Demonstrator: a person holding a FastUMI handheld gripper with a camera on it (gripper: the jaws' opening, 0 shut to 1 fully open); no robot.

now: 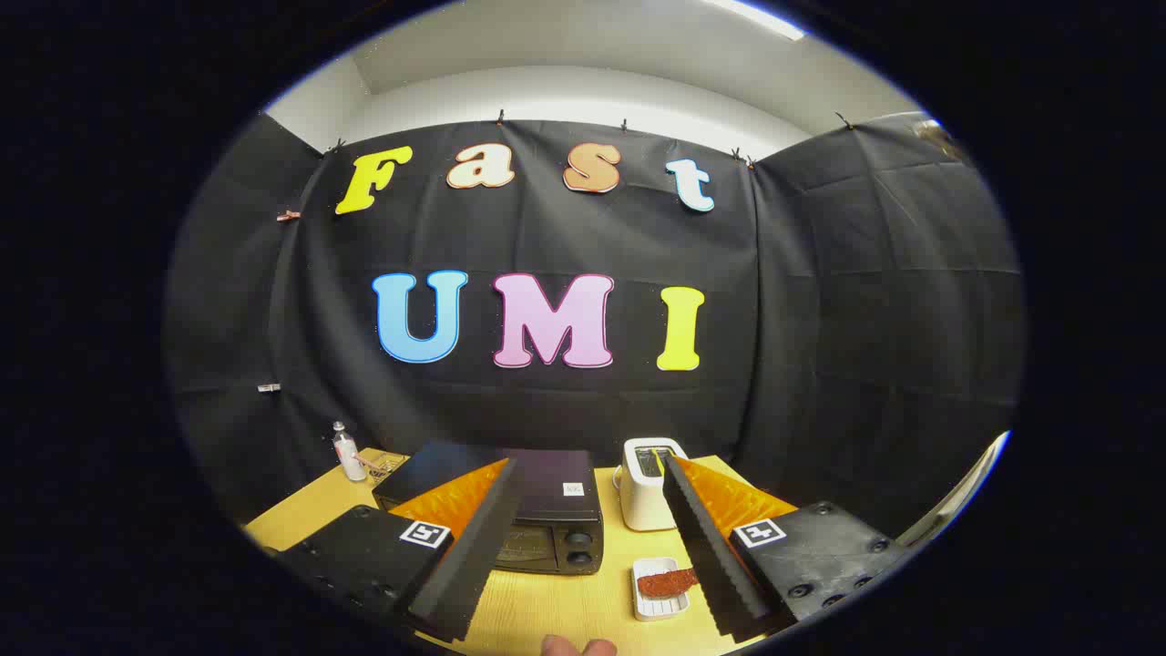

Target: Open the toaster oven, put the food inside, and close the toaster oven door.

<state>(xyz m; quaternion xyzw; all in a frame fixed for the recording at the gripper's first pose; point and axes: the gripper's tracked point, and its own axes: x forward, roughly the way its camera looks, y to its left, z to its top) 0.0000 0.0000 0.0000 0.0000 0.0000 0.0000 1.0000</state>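
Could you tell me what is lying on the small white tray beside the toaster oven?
On the white tray lies one reddish-brown piece of food; its far end is covered by a finger of the open gripper. The toaster oven is shut, so its inside cannot be seen.

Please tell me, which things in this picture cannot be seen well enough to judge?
- Toaster oven: the left finger of the open claw covers part of its door, so the handle cannot be judged.
- Food on the white tray: the right finger hides one end; its kind is too small to tell.
- Bottle beyond the oven: too small for detail.
- Fingertips below: cut off by the edge.
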